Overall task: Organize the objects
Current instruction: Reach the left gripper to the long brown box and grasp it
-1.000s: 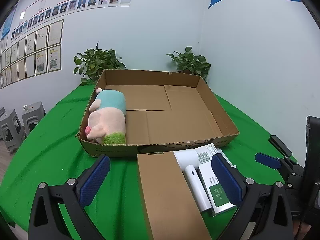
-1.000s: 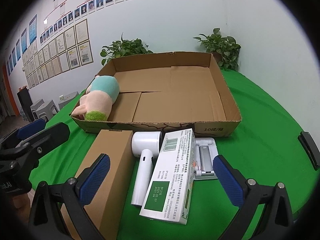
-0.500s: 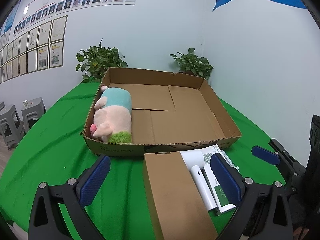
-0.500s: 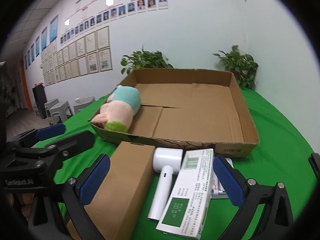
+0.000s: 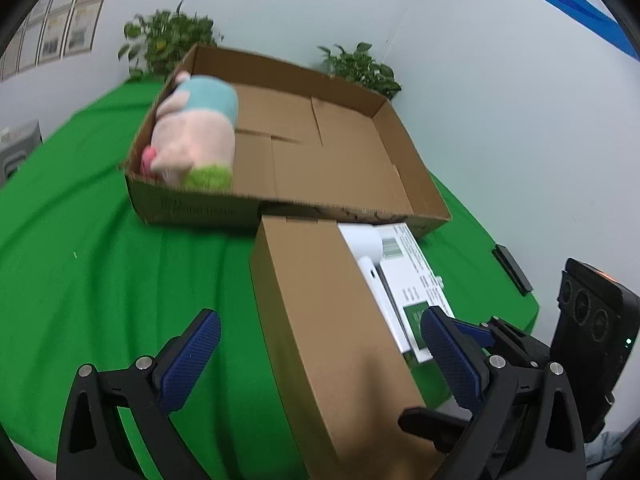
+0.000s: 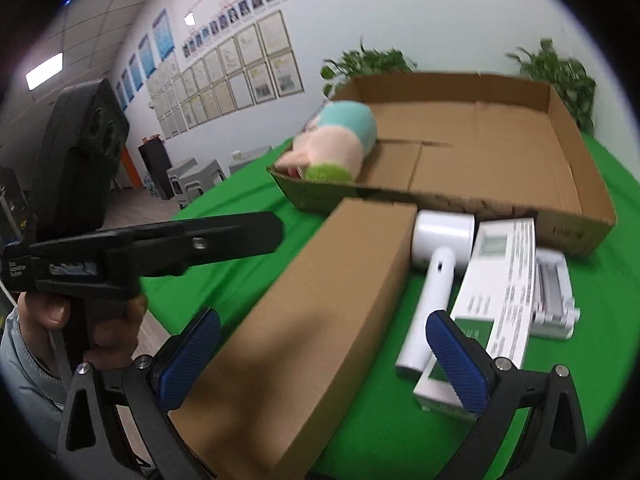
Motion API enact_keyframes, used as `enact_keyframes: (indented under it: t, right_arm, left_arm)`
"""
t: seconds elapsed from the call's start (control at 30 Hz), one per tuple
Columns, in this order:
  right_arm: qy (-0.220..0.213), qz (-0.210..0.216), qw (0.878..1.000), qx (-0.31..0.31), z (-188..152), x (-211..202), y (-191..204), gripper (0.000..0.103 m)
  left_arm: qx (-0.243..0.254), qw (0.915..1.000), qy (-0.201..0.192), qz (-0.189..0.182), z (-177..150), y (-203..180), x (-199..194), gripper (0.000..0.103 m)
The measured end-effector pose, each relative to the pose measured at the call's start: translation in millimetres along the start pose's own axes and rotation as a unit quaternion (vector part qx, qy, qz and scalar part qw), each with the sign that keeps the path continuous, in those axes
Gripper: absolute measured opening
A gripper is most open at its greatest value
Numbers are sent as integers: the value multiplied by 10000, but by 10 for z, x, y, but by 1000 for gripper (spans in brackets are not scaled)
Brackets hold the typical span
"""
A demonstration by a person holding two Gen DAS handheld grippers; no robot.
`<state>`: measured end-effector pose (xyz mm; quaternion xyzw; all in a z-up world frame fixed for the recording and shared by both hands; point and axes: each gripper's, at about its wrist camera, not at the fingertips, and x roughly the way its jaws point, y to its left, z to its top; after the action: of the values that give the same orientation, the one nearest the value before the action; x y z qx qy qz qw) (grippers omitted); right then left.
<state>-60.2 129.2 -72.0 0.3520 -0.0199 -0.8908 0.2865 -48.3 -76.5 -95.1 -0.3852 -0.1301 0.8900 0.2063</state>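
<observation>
Jaws on both the left gripper (image 5: 320, 364) & right gripper (image 6: 324, 356) gape wide, empty, each straddling the long brown box (image 5: 332, 328) on the bench (image 5: 80, 260), just before the tray (image 5: 416, 184). Blurry, so probably no contact. Grip mid-length, pads square on side walls.

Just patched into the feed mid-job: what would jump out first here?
The long brown carton fills the foreground on the green table, lying between the open fingers of both the left gripper and right gripper. Behind it, a plush pig lies in the left end of the shallow cardboard tray. White items lie right of the carton.
</observation>
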Motion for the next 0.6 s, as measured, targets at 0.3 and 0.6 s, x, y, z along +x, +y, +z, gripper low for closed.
enact_keyframes:
  t: [0.3,0.6]
  right_arm:
    - [672,206,9974,179,-115,181,95,102]
    - [1093,320,9929,335,-157,345,155,102]
  left_arm:
    - [-584,9899,891,-931,-181,207,318,99]
    - [-982,9733,1460,-1474,-312,303,542,91]
